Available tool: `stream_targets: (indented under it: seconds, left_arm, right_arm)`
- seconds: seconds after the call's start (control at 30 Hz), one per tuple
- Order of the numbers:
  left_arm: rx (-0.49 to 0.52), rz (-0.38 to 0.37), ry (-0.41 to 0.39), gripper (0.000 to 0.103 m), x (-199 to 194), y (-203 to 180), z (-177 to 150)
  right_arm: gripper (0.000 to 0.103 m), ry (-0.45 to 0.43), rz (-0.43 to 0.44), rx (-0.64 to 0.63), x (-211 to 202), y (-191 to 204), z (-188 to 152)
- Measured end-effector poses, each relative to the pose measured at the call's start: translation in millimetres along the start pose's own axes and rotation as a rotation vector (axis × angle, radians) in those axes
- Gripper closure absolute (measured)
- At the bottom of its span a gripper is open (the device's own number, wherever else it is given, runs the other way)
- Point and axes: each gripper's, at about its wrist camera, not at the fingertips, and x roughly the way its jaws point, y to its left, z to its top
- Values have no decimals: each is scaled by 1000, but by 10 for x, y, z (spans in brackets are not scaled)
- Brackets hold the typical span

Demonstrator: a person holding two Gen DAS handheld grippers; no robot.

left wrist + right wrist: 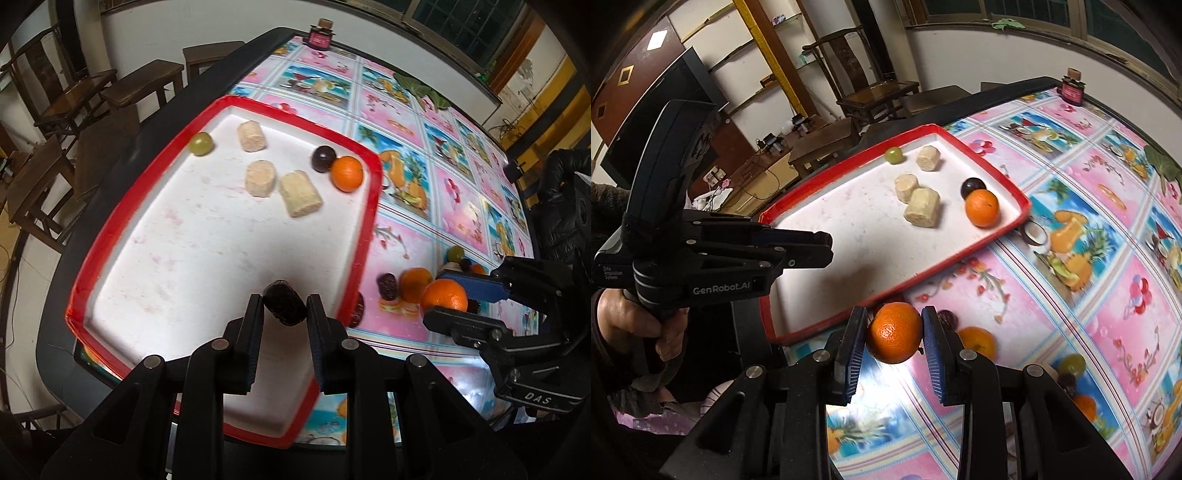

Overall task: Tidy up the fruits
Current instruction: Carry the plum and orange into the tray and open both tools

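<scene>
Now both grippers carry fruit near a red-rimmed white plastic tray (365,236).

Left gripper (284,304) clamps a dark wrinkled oval fruit (285,303) above the tray's bare near half; right gripper (894,332) clamps a round orange (894,332) just outside its rim.

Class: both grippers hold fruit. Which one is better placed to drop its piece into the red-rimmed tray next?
Left. The left gripper holds its dark fruit over the tray; the right gripper holds its orange outside the rim.
</scene>
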Motion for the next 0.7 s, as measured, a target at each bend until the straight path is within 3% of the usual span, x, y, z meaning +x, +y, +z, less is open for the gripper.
stream_targets:
  seconds: [0.7]
  left_arm:
    - [-13,56,24,82,395,429,392]
  right_arm:
    - [72,27,2,-49,542,53,540]
